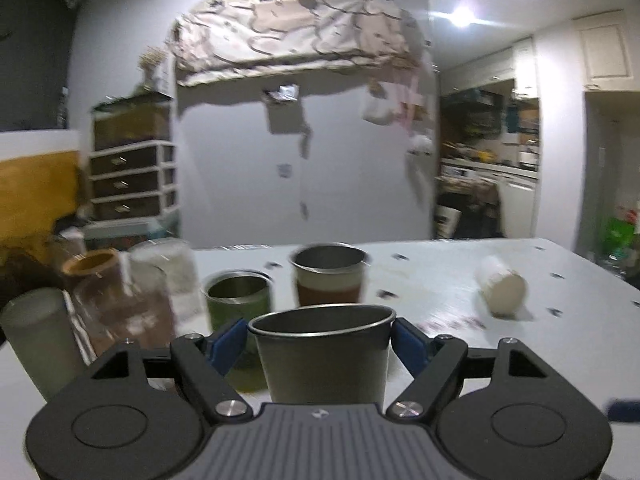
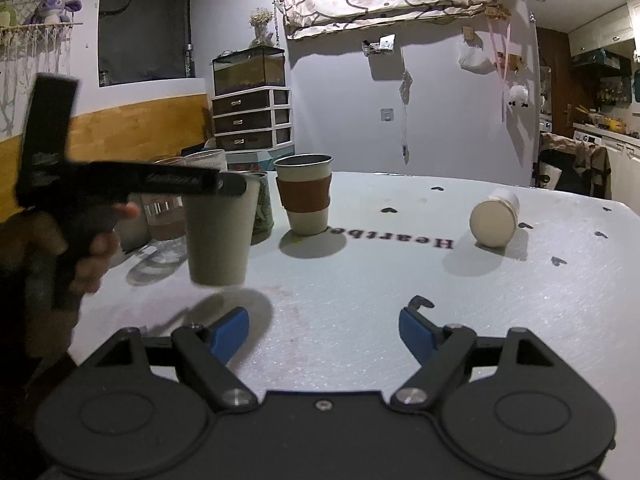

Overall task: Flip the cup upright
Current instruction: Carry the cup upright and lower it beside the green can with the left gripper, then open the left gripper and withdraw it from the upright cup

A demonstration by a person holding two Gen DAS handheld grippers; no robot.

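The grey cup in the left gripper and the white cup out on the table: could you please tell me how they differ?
The grey cup is upright with its mouth up; the white cup lies on its side. The grey cup is held clear of the table by the left gripper, while the white cup rests on it, untouched. The grey cup looks taller and darker than the white cup. Both are plain and tapered.

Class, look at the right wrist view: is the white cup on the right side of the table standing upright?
No. The white cup lies on its side on the table, its flat round end facing the camera.
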